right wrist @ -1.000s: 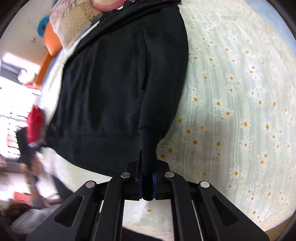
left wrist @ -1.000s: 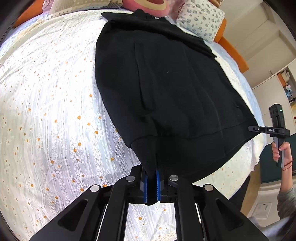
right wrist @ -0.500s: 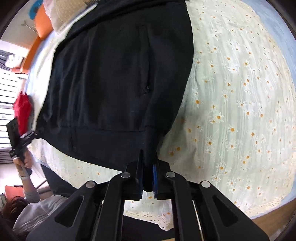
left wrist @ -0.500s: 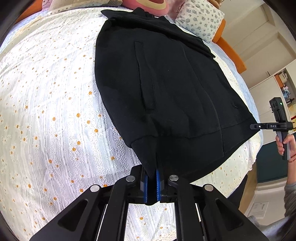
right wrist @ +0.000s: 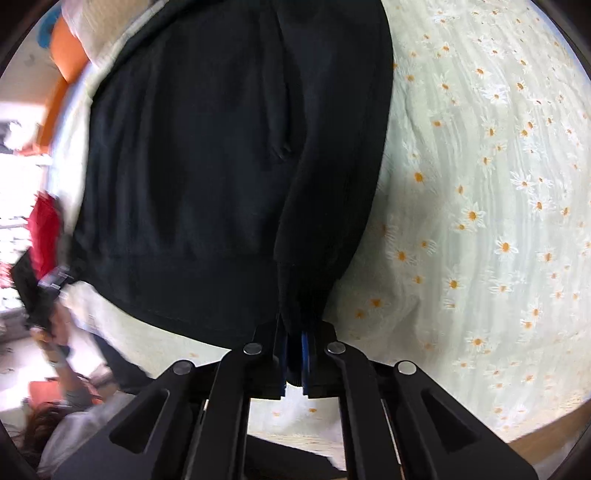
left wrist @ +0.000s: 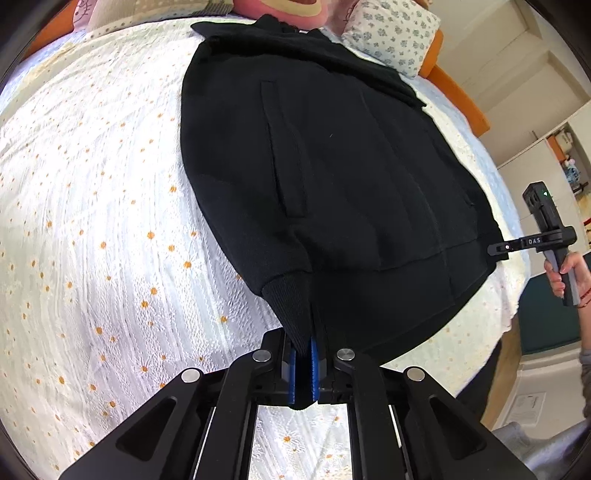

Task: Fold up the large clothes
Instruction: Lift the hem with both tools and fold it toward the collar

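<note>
Two cuffs of the black jacket [left wrist: 332,177] are pinched, one by the left gripper [left wrist: 303,363] and one by the right gripper [right wrist: 294,356], jaws pressed tight on cloth. Farther off, the jacket is spread on the daisy bed [left wrist: 92,184], with pillows [left wrist: 395,33] seen beyond.

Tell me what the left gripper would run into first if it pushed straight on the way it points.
Probably the black jacket itself: the left gripper is already shut on its ribbed cuff, and the jacket's body lies straight ahead on the daisy bedspread. Depth is hard to judge.
</note>
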A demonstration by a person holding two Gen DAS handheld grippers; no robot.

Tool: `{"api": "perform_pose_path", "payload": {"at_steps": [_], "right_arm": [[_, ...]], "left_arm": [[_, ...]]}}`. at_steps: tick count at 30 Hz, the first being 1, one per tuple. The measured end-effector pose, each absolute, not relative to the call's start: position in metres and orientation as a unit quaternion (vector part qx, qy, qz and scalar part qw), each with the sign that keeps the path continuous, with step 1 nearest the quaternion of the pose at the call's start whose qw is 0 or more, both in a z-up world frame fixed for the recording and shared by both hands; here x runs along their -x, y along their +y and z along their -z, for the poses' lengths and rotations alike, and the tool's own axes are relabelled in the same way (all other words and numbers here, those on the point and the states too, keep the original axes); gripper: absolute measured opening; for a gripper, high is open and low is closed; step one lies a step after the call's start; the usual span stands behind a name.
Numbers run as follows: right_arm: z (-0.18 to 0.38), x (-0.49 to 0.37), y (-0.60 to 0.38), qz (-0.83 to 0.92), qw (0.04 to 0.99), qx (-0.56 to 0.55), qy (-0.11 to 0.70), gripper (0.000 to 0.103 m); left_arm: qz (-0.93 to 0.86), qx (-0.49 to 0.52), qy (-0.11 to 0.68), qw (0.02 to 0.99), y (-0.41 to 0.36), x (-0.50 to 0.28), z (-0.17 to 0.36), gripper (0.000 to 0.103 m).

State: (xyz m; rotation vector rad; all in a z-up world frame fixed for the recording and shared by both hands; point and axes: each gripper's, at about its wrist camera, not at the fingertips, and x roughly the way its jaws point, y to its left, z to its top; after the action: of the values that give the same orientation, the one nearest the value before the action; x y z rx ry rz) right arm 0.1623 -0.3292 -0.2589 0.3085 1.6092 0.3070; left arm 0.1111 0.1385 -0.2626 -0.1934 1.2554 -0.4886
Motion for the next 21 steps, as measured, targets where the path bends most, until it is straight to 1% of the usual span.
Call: {"api": "perform_pose_path", "payload": {"at_steps": [7,10,14,21], "right_arm": [[0.233,-0.177,-0.344,-0.19,0.673,-0.242,0.672,0.004],[0.213,-0.192,-0.352,-0.209,0.688,-0.276,0.638,0.004],[0.19,-0.221,-0.354,-0.225,0.709,-0.286,0.604,0.004],[0.158,-0.286,-0.363,-0.228,0.742,-0.268,0.572,0.004]], "left_arm": [[0.263,0.153,0.55,0.777,0.152,-0.134,0.219,0.01],[0.263,0.151,0.531,0.792,0.151,-0.151,0.197,0.01],[0.25,0.145,0.516,0.806,0.146,-0.183,0.177,0.01],[0.206,0.126,0.491,0.837,0.142,-0.26,0.139,0.01]]}}
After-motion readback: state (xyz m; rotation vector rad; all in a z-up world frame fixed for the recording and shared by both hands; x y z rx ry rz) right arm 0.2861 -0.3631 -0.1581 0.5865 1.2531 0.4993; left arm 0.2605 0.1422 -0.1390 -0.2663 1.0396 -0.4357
